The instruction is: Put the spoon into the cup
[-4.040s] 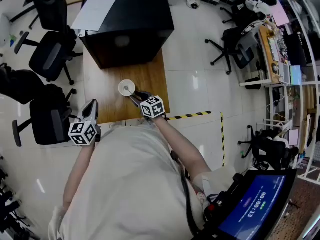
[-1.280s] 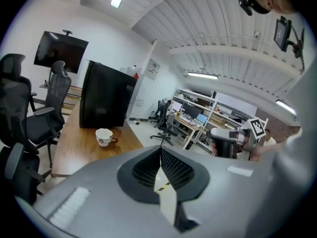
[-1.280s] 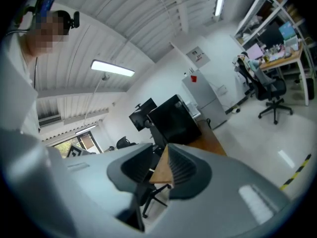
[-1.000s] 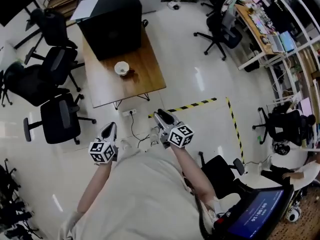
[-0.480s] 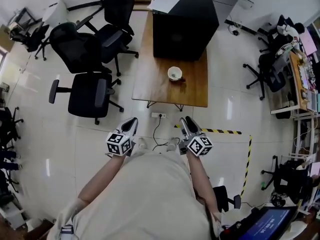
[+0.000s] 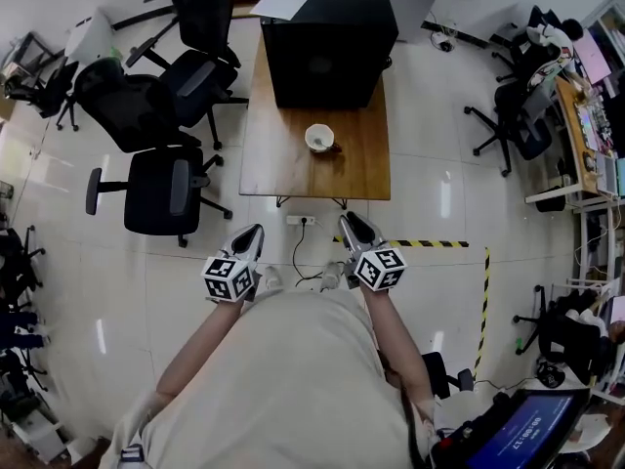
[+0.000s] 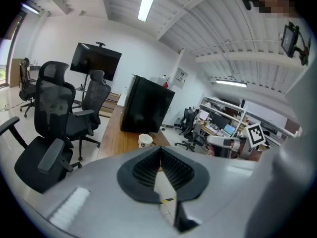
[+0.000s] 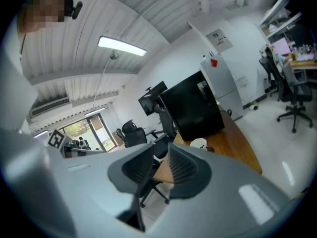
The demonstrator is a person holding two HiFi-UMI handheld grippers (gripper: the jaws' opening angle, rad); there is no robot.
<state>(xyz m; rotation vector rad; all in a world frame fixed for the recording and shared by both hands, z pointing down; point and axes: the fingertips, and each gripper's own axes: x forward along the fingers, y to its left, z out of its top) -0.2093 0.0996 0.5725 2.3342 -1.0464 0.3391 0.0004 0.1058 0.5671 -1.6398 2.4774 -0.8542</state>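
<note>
Your left gripper (image 6: 254, 233) is closed and empty. Your right gripper (image 6: 348, 221) has just been closing to a narrow slit, nothing in it. The small white cup (image 6: 319, 138) stands at twelve o'clock on the brown wooden table (image 6: 278, 169), well apart from both.

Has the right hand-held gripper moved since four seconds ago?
Yes: the right hand-held gripper pulled back from the white cup, off the brown wooden table; its empty jaws have just been closing.
</note>
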